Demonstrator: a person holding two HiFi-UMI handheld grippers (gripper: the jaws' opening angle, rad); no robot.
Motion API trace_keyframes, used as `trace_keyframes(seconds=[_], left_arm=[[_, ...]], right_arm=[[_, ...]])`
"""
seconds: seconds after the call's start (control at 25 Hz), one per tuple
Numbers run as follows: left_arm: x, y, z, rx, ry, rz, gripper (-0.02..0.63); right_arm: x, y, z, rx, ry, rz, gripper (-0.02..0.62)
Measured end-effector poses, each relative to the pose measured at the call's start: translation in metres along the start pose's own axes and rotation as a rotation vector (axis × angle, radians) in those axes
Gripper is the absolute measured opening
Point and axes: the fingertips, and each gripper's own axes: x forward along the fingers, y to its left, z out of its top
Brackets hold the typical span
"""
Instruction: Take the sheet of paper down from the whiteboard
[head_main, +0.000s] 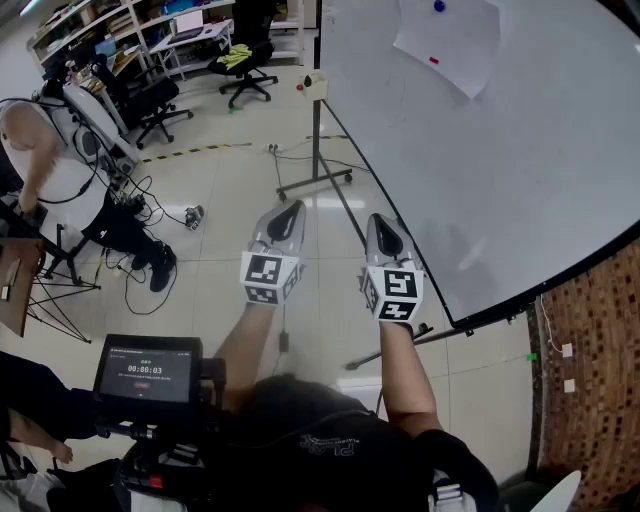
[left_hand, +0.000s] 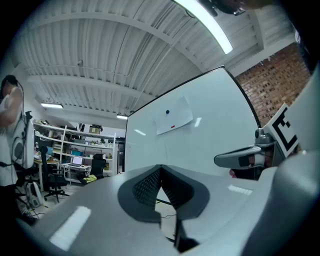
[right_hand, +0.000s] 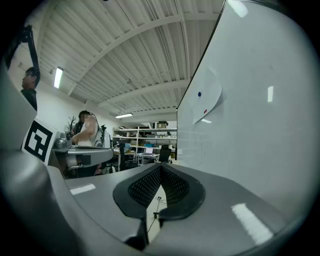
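Observation:
A white sheet of paper (head_main: 450, 38) hangs on the whiteboard (head_main: 520, 170), pinned by a blue magnet (head_main: 439, 6) and a red one (head_main: 434, 61). The same paper (left_hand: 174, 119) shows far ahead in the left gripper view, and the paper (right_hand: 206, 101) sits up the board in the right gripper view. My left gripper (head_main: 289, 216) and right gripper (head_main: 385, 228) are held side by side in front of the board, well short of the paper. Both are shut with nothing between the jaws.
The whiteboard stands on a wheeled metal stand (head_main: 318, 178). Office chairs (head_main: 245, 68), desks and shelves (head_main: 120, 30) fill the back left. A person (head_main: 50, 170) stands at the left among cables (head_main: 150, 215) and a tripod (head_main: 50, 290). A brick wall (head_main: 590, 380) is at the right.

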Motion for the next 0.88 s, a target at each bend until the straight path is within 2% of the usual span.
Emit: trace_keyframes(seconds=[0.12, 0.32, 0.48, 0.68, 0.88], left_arm=[[0.012, 0.014, 0.0, 0.006, -0.003, -0.035, 0.002], [0.053, 0.054, -0.012, 0.058, -0.009, -0.115, 0.002], [0.079, 0.073, -0.025, 0.041, -0.013, -0.147, 0.002], [0.123, 0.072, -0.011, 0.018, -0.042, -0.21, 0.002], [0.174, 0.051, -0.014, 0.014, -0.061, -0.294, 0.002]], right_arm=[[0.014, -0.001, -0.004, 0.009, -0.001, -0.041, 0.013], [0.072, -0.007, -0.01, -0.032, 0.003, -0.111, 0.012], [0.088, -0.025, -0.016, -0.03, 0.001, -0.181, 0.012], [0.096, -0.058, -0.002, -0.036, 0.002, -0.271, 0.014], [0.12, -0.079, -0.001, -0.076, -0.007, -0.315, 0.013]])
